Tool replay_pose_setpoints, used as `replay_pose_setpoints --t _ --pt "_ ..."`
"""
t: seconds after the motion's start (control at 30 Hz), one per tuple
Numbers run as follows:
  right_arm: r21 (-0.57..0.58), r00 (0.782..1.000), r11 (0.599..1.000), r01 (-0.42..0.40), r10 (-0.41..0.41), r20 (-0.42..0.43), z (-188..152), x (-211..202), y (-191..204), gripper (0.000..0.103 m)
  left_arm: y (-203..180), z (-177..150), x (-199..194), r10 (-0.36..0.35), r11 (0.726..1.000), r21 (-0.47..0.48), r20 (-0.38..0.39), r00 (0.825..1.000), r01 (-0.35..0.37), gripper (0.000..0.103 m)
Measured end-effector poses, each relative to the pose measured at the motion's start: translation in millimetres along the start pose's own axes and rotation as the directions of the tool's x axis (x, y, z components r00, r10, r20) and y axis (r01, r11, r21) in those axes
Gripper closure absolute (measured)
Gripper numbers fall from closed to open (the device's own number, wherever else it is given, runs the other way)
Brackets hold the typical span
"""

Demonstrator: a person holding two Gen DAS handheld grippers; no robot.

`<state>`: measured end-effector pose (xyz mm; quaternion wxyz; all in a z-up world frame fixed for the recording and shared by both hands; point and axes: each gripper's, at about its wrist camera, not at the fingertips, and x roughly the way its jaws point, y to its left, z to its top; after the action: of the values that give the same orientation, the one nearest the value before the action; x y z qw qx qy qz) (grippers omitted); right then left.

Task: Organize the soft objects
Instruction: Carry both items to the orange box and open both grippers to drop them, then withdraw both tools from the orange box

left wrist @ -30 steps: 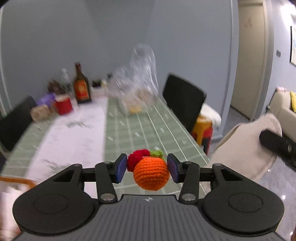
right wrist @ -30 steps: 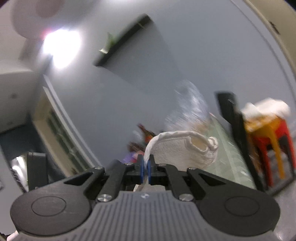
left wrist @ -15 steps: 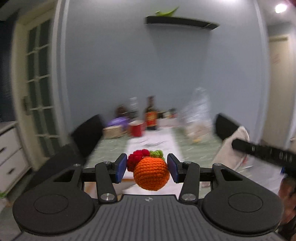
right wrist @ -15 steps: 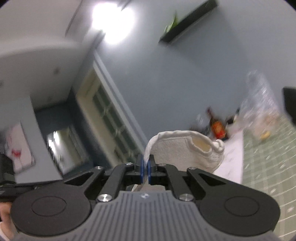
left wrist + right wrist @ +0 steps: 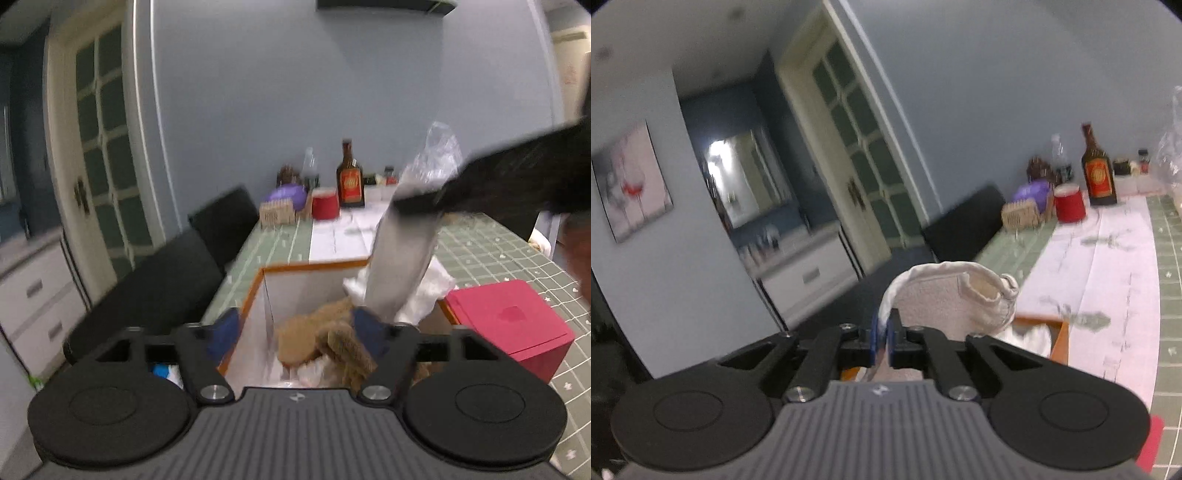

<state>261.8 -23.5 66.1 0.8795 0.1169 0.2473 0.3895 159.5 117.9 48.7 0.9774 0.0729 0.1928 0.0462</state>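
My left gripper point(image 5: 295, 332) hangs over an open box with an orange rim point(image 5: 314, 264) and white inner walls. Its jaws are opening and stand wide apart with nothing between them. Brown plush pieces point(image 5: 314, 339) lie in the box beside crumpled white material point(image 5: 432, 291). The crocheted orange is nowhere in view. My right gripper point(image 5: 884, 339) has a white cloth point(image 5: 945, 295) between its pads, and its jaws are opening. In the left wrist view this cloth point(image 5: 402, 266) hangs blurred over the box's far right side. The box rim point(image 5: 1058, 339) shows just beyond the cloth.
A pink box point(image 5: 509, 325) stands right of the open box on the green checked tablecloth point(image 5: 498, 251). Farther back are a red cup point(image 5: 325, 206), a brown bottle point(image 5: 350, 181) and a clear plastic bag point(image 5: 439, 155). Black chairs point(image 5: 221, 218) line the table's left side.
The crocheted orange and red fruit have left my left gripper, whose jaws have spread wide. Both views swung over to the box. The right pads have parted slightly around the cloth.
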Motion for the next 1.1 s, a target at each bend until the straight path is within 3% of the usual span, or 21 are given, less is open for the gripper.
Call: replay_pose_setpoints --t 0.07,0.17,0.3,0.43,0.57,0.63,0.77,0.83,0.9,0.97,1.1 --pt "-0.030 0.996 0.996 0.082 -0.083 -0.034 -10 4 6 0.042 -5 -8 -16 0.025 0.999 0.025 0.047 0.999 -0.026 0.008" --pt "-0.069 0.993 0.990 0.119 -0.121 -0.015 -27 -18 9 0.042 -13 -16 -34 0.044 0.998 0.038 0.092 0.995 -0.048 0.004" --pt "-0.147 0.971 0.960 0.238 -0.230 0.066 -61 -70 24 0.027 -16 -30 -58 -0.011 0.999 -0.036 0.137 0.991 0.016 0.004" --pt "-0.141 0.953 0.946 0.292 -0.277 0.120 -89 -97 26 0.026 -23 -44 -83 0.003 0.996 -0.093 0.193 0.981 0.016 0.000" --pt "-0.093 0.939 0.945 0.313 -0.293 0.178 -121 -129 34 0.026 -32 -51 -94 0.000 0.996 -0.083 0.154 0.988 0.013 0.000" --pt "-0.105 0.913 0.922 0.373 -0.344 0.221 -140 -139 46 0.026 -32 -54 -99 -0.014 0.993 -0.111 0.128 0.992 0.029 0.000" --pt "-0.129 0.822 0.824 0.552 -0.512 0.249 -175 -139 70 0.026 -33 -62 -108 -0.022 0.990 -0.138 0.111 0.994 0.038 0.000" --pt "-0.146 0.800 0.795 0.589 -0.548 0.244 -186 -135 76 0.026 -36 -66 -110 -0.032 0.989 -0.139 0.108 0.994 0.047 0.000" --pt "-0.119 0.805 0.804 0.582 -0.550 0.224 -194 -134 75 0.026 -40 -71 -112 -0.047 0.988 -0.139 0.102 0.994 0.061 0.000" --pt "-0.105 0.824 0.826 0.553 -0.524 0.217 -194 -130 73 0.026 -45 -76 -112 -0.065 0.987 -0.143 0.098 0.993 0.079 0.000" --pt "-0.102 0.816 0.820 0.563 -0.532 0.225 -198 -135 78 0.026 -55 -83 -112 -0.035 0.989 -0.140 0.094 0.995 0.048 0.000"
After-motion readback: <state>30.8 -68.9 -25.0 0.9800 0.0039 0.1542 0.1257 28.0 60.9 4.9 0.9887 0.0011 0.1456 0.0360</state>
